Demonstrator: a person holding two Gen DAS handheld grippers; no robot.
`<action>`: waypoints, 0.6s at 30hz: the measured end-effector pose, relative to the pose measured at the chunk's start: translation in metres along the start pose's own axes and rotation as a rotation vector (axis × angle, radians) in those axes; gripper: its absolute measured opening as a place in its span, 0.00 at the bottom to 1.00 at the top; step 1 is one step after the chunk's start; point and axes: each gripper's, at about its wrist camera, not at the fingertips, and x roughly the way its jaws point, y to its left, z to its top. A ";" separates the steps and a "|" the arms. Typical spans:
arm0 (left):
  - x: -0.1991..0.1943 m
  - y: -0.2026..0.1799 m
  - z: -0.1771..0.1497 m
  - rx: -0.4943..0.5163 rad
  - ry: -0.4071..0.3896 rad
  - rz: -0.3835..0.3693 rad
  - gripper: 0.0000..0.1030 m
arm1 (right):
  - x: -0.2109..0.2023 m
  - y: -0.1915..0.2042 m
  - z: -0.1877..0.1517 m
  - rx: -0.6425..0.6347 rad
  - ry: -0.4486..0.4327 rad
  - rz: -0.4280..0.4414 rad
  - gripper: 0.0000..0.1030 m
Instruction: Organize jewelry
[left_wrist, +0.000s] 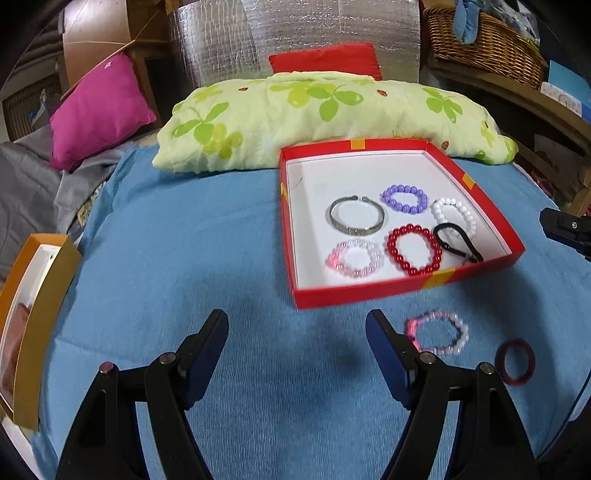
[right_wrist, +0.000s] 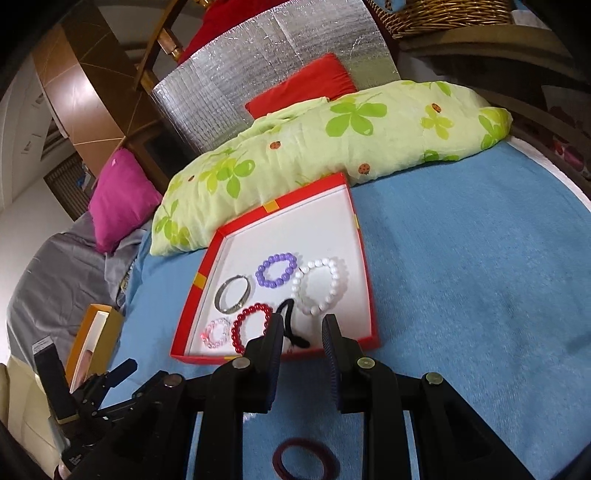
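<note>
A red box (left_wrist: 480, 199) (right_wrist: 364, 258) lies on the blue cloth. Inside it are a silver bangle (left_wrist: 356, 219), purple (left_wrist: 404, 199), white (left_wrist: 454, 210), red (left_wrist: 413, 249) and clear pink (left_wrist: 354, 258) bead bracelets, and a black hair tie (left_wrist: 458, 240). On the cloth in front of the box lie a pink-white bead bracelet (left_wrist: 439, 332) and a maroon ring (left_wrist: 515, 362) (right_wrist: 306, 458). My left gripper (left_wrist: 297, 326) hovers open and empty, left of that bracelet. My right gripper (right_wrist: 303, 328) shows a narrow gap with nothing in it, near the box's front edge.
A green leaf-print pillow (left_wrist: 314, 114) lies behind the box, with a magenta cushion (left_wrist: 99, 110) at the left. An orange box (left_wrist: 37, 314) sits at the cloth's left edge. A wicker basket (left_wrist: 487, 40) stands at the back right. Blue cloth (left_wrist: 177, 240) stretches left of the red box.
</note>
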 end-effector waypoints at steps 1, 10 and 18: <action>-0.002 0.000 -0.003 -0.001 0.002 0.000 0.75 | -0.001 -0.001 -0.002 0.001 0.001 -0.003 0.24; -0.015 0.009 -0.028 -0.037 0.027 -0.009 0.75 | -0.007 0.000 -0.020 -0.003 0.051 -0.020 0.24; -0.022 0.004 -0.040 -0.007 0.033 -0.020 0.75 | -0.009 -0.003 -0.051 -0.022 0.146 -0.036 0.24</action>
